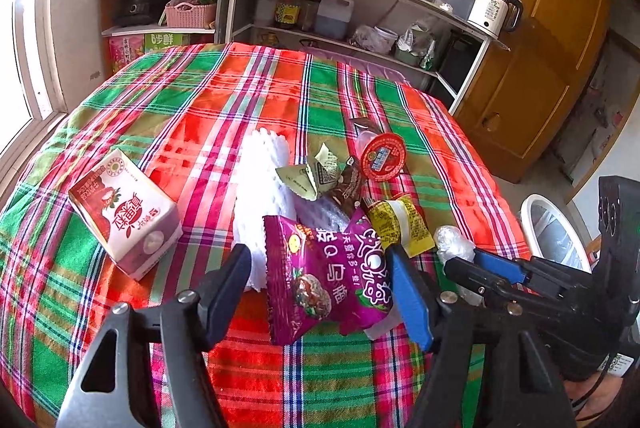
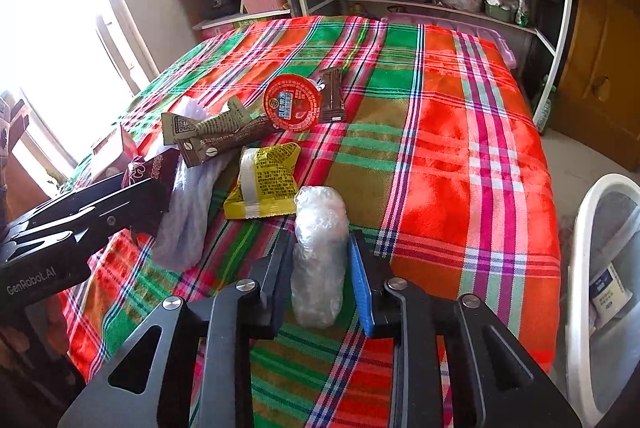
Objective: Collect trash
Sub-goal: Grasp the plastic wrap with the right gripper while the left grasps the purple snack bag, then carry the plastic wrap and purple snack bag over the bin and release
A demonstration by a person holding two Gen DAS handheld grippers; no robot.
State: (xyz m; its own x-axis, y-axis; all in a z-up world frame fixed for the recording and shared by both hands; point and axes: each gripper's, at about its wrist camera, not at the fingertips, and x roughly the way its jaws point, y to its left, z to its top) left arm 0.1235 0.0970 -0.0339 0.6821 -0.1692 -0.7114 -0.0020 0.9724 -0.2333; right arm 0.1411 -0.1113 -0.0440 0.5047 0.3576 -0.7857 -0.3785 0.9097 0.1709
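Trash lies on a plaid tablecloth. My left gripper is open, its fingers on either side of a purple snack bag. Behind that bag lie white foam netting, a yellow sachet, a green-grey wrapper and a red round lid. A red and white carton lies to the left. My right gripper is closed around a crumpled clear plastic wad, also visible in the left wrist view.
A white bin with a plastic liner stands on the floor right of the table; its rim shows in the left wrist view. Kitchen shelves with bottles and pots stand behind the table. A wooden cupboard stands at the right.
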